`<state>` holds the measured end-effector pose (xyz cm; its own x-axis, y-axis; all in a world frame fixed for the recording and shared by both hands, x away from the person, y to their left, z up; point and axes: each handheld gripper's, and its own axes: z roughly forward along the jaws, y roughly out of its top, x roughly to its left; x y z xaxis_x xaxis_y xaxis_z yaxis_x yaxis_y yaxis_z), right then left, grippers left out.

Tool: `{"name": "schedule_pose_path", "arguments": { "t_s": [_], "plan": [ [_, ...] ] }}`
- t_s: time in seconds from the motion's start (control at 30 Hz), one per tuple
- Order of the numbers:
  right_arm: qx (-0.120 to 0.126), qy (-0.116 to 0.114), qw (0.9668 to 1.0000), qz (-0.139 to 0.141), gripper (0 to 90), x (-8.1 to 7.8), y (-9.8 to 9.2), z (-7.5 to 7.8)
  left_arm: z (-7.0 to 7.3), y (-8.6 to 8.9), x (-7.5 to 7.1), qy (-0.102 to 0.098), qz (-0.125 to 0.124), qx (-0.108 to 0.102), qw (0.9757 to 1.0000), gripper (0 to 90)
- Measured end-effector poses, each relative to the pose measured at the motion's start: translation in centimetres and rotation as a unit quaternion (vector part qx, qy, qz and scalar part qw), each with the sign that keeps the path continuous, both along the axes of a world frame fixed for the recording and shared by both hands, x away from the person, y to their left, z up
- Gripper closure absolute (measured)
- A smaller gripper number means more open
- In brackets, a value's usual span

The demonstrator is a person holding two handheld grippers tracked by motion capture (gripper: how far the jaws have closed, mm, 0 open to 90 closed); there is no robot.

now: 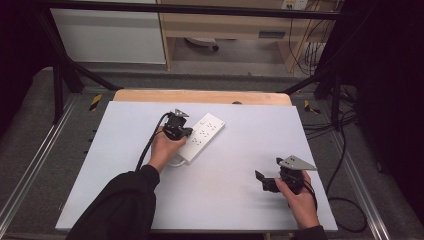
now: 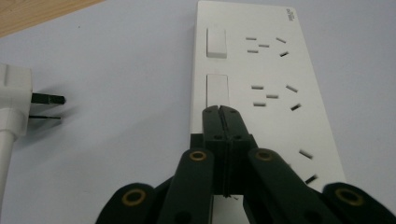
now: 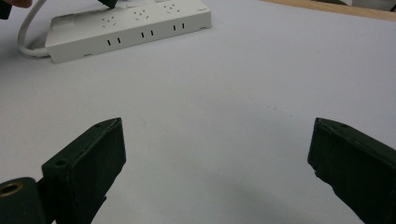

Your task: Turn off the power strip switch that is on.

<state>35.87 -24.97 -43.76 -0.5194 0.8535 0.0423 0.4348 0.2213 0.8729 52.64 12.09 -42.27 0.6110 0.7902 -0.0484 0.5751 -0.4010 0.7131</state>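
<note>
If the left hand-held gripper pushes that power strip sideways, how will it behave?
The power strip is a flat rigid slab, so it likely slides rather than tips. Its smooth casing on the smooth table suggests easy skidding. The attached cord may drag and pivot it.

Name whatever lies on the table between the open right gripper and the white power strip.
Nothing: the right gripper view shows bare pale tabletop from the right gripper to the power strip; the high view agrees.
</note>
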Motion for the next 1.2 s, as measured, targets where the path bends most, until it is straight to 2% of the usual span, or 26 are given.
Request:
{"name": "schedule_pose_path", "arguments": {
  "t_s": [0.07,0.6,0.97,1.2],
  "plan": [
    [0.000,0.000,1.0000,0.000,4.7,0.0,0.0,0.0,-0.1,-0.1,0.0,0.000,-0.001,0.005,1.0000,90.0],
    [0.003,0.000,1.0000,-0.001,4.6,0.0,0.0,0.0,-0.1,-0.1,0.0,0.000,0.003,0.001,1.0000,90.0],
    [0.003,0.000,1.0000,-0.002,4.6,0.0,0.0,0.0,0.8,-0.1,-0.5,-0.019,0.001,-0.017,0.9997,90.0],
    [0.000,0.000,1.0000,-0.001,4.6,0.1,0.0,0.0,2.0,0.0,-1.1,-0.034,-0.006,-0.032,0.9989,90.0]
  ]
}}
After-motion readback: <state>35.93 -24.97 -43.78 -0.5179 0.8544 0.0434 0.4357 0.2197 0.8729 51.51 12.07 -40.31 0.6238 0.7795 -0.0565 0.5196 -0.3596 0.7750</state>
